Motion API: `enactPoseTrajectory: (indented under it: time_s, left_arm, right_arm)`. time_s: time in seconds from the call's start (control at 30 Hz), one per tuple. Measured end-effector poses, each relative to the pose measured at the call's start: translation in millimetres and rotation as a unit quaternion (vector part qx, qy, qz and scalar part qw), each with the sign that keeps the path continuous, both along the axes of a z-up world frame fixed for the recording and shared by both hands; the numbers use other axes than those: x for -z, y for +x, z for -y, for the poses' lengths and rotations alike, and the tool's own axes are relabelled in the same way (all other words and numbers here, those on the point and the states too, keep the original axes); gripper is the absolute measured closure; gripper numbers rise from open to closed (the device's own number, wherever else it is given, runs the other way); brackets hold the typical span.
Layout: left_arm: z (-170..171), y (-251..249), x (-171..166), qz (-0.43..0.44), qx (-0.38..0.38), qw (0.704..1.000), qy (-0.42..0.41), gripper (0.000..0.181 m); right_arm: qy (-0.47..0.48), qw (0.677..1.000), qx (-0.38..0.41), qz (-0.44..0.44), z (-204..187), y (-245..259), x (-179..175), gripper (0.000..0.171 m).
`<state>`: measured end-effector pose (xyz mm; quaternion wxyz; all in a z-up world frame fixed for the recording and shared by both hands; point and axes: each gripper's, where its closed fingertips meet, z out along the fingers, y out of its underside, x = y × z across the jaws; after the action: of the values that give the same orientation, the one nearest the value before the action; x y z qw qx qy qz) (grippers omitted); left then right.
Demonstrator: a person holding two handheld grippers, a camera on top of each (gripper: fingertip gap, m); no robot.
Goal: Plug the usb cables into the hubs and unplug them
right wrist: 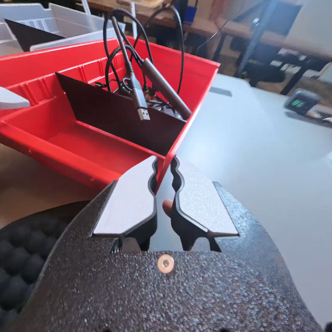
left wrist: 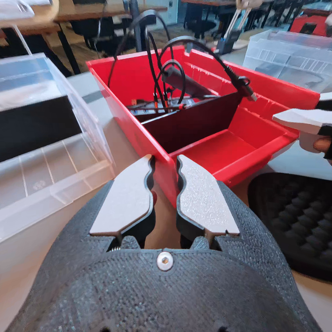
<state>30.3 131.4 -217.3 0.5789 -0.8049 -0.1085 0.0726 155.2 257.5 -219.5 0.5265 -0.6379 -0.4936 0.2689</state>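
A red bin point(left wrist: 224, 154) with a black divider point(left wrist: 188, 125) holds a dark bar-shaped hub point(left wrist: 186, 82) that leans on the divider, and several black USB cables point(left wrist: 161, 100). One cable's USB plug point(left wrist: 248, 93) hangs free over the divider. My left gripper point(left wrist: 165, 158) is shut on the bin's left wall at the near corner. My right gripper point(right wrist: 165, 159) is shut on the bin's right wall point(right wrist: 194, 115). The right wrist view also shows the hub point(right wrist: 165, 89) and the plug point(right wrist: 142, 111). Each gripper shows at the other view's edge, the right one point(left wrist: 305, 122) and the left one point(right wrist: 12, 100).
Clear plastic bins stand at the left point(left wrist: 45, 161) and back right point(left wrist: 287, 59). A black foam pad point(left wrist: 291, 224) lies near the bin's front. A small device with a green display point(right wrist: 300, 103) sits on the grey table point(right wrist: 251, 161). Desks and chairs stand behind. My hands' fingertips stand some 20 cm from each other.
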Motion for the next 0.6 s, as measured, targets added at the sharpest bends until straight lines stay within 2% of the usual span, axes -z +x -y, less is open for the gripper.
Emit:
enactPoseTrajectory:
  time_s: [0.1, 0.17, 0.3, 0.43, 0.6]
  left_arm:
    - [5.9, 1.9, -33.6, -0.012, -0.004, 0.999, 0.052, 0.168]
    - [15.7, -0.7, -60.5, -0.05, -0.015, 0.996, 0.072, 0.171]
    - [51.1, -4.4, -117.4, -0.097, -0.039, 0.986, 0.131, 0.171]
    - [110.6, -19.6, -159.9, -0.135, -0.091, 0.974, 0.158, 0.172]
    - [210.0, -59.8, -177.5, -0.158, -0.186, 0.957, 0.156, 0.173]
  right_arm:
    - [0.036, 0.999, 0.006, -0.031, 11.4, 12.4, -25.8, 0.16]
    - [0.065, 0.997, -0.002, -0.045, 24.6, 14.3, -46.9, 0.159]
    - [0.127, 0.987, -0.021, -0.094, 54.3, 6.9, -102.3, 0.159]
    - [0.142, 0.977, -0.078, -0.136, 99.8, -21.0, -151.3, 0.158]
    - [0.136, 0.962, -0.176, -0.16, 180.2, -84.9, -175.9, 0.158]
